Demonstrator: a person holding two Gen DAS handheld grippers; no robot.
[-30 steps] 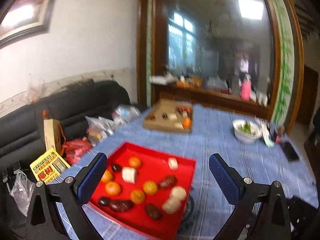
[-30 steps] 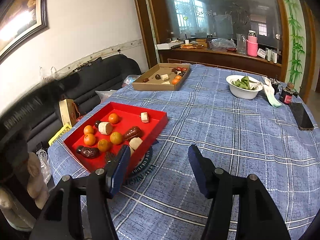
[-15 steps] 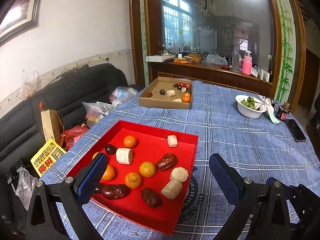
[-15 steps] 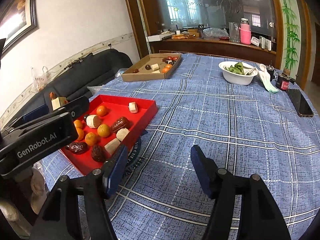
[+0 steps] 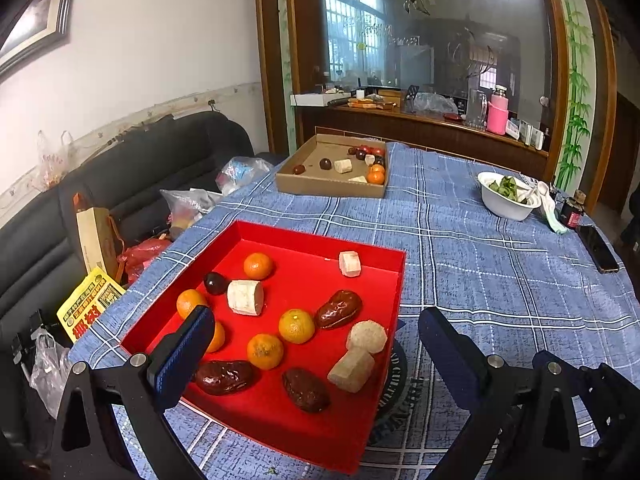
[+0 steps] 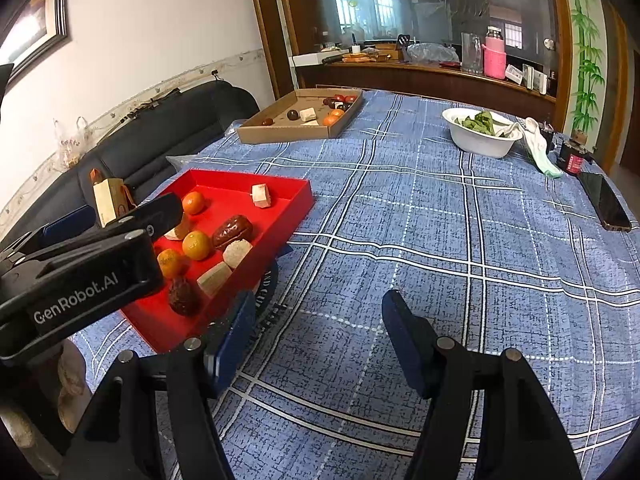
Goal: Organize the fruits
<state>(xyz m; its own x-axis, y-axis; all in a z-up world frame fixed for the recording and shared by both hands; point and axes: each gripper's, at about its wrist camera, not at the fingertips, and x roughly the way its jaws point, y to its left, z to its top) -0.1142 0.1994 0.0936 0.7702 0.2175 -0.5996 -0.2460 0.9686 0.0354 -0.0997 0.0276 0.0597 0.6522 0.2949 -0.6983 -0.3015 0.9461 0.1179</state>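
Both grippers hang empty, the left gripper [image 5: 308,344] spread wide above the red tray [image 5: 280,432] at the table's near left edge, the right gripper [image 6: 316,332] parted over bare blue cloth beside it. This looks like the approach to a first pick: the next move calls for choosing one piece and descending squarely. Small glossy tangerines [image 5: 296,325], wrinkled dates [image 5: 338,314] and pale cut chunks [image 5: 245,297] lie scattered loose across the tray.

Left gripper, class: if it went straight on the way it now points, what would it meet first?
Probably the red tray, around the oranges lying between the open left gripper fingers; depth is uncertain.
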